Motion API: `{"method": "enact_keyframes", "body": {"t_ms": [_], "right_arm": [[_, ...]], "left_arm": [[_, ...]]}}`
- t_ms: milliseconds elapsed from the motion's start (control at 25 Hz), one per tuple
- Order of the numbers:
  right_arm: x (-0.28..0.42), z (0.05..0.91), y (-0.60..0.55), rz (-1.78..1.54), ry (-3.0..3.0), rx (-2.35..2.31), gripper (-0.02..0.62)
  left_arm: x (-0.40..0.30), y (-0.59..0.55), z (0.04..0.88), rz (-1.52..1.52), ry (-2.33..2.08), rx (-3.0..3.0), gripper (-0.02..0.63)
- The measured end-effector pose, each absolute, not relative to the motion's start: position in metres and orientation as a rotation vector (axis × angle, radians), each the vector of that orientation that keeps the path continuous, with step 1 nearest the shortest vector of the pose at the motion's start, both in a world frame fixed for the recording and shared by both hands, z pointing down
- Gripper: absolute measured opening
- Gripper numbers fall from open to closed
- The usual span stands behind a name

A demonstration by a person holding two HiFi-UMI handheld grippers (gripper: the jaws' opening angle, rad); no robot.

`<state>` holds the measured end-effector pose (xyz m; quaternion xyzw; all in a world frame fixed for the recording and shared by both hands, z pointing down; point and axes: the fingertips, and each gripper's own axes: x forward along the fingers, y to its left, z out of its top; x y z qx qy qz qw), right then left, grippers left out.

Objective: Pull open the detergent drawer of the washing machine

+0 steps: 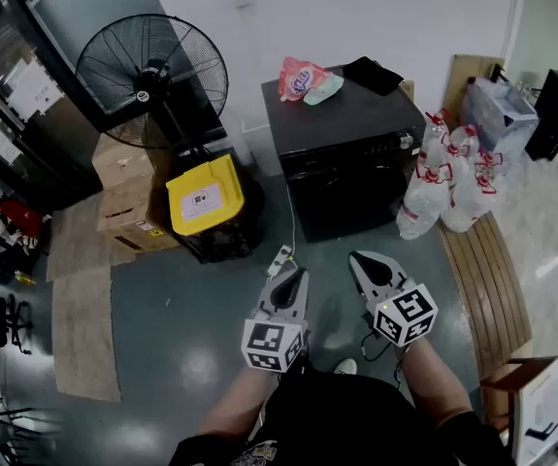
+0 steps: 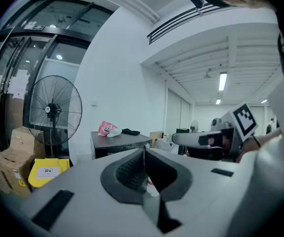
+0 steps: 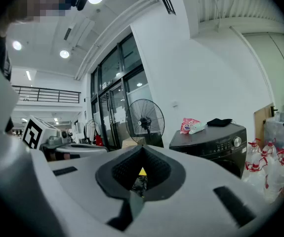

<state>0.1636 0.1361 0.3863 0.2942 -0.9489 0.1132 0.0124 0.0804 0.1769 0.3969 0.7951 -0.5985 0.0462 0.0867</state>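
A black washing machine (image 1: 351, 149) stands against the far wall; its control panel with a silver dial (image 1: 407, 141) faces me, and the drawer front is too dark to make out. It also shows in the left gripper view (image 2: 118, 143) and the right gripper view (image 3: 216, 142). My left gripper (image 1: 294, 274) and right gripper (image 1: 358, 258) hover side by side over the floor, well short of the machine. Both are shut with nothing between the jaws.
A pink packet (image 1: 299, 78) and a dark cloth (image 1: 373, 74) lie on the machine's top. Several filled plastic bags (image 1: 450, 178) crowd its right side. A standing fan (image 1: 152, 69), cardboard boxes (image 1: 128, 197) and a yellow bin (image 1: 206, 194) are at left. A power strip (image 1: 279, 259) lies on the floor.
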Motion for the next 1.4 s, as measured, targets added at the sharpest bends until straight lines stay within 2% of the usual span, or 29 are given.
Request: {"method": "enact_keyframes", "body": {"t_ms": [520, 560, 600, 640, 680, 760, 840, 1400], "right_arm": [[0.172, 0.383, 0.143, 0.355, -3.001, 0.9, 0.008], [0.174, 0.382, 0.143, 0.354, -3.006, 0.907, 0.008], [0.175, 0.382, 0.142, 0.362, -3.014, 0.914, 0.01], [0.175, 0.381, 0.142, 0.382, -3.027, 0.917, 0.045], [0.176, 0.381, 0.141, 0.412, -3.043, 0.912, 0.103], [0.176, 0.38, 0.139, 0.492, -3.074, 0.903, 0.155], [0.176, 0.38, 0.134, 0.579, -3.096, 0.915, 0.182], [0.121, 0.381, 0.075, 0.793, -3.079, 1.072, 0.235]], "left_arm": [[0.096, 0.185, 0.385, 0.079, -1.768, 2.452, 0.015], [0.097, 0.186, 0.384, 0.077, -1.765, 2.461, 0.027], [0.098, 0.186, 0.384, 0.074, -1.761, 2.471, 0.071], [0.1, 0.186, 0.384, 0.071, -1.756, 2.481, 0.146], [0.1, 0.186, 0.384, 0.066, -1.753, 2.489, 0.191], [0.1, 0.185, 0.385, 0.066, -1.75, 2.498, 0.228], [0.098, 0.181, 0.388, 0.078, -1.744, 2.502, 0.254], [0.035, 0.119, 0.39, 0.053, -1.597, 2.6, 0.276]]}}
